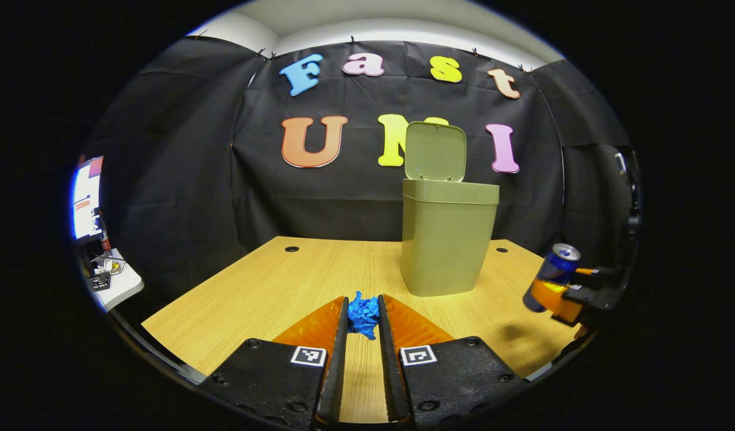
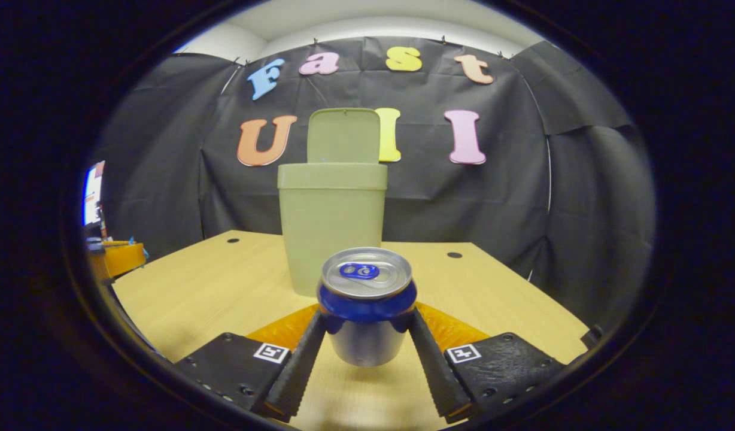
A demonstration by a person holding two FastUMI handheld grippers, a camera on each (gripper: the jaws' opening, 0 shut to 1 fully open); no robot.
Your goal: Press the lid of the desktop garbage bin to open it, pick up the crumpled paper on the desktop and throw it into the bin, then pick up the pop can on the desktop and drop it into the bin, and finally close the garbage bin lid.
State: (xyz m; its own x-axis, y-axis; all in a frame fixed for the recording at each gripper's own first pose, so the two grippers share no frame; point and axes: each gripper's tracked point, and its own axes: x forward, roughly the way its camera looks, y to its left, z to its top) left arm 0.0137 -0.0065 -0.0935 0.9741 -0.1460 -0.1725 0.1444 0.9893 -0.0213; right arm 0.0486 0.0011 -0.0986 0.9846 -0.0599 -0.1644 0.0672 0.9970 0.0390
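The garbage bin [image 1: 449, 239] stood toward the far edge of the wooden desktop [image 1: 254, 299] with its lid [image 1: 435, 151] raised upright, so the opening step was judged done; nothing was seen to have gone into the bin, and both drops and the lid closing remained. The pop can [image 2: 366, 305] was held in front of the bin, clear of the desktop and tilted, with the right gripper [image 2: 367, 335] closed on its sides; in the left gripper view that can hung to the right of the bin. The crumpled paper [image 1: 363, 314], blue, sat in front of the bin and to its left, pinched between the closed fingers of the left gripper [image 1: 363, 320], low over the desktop.
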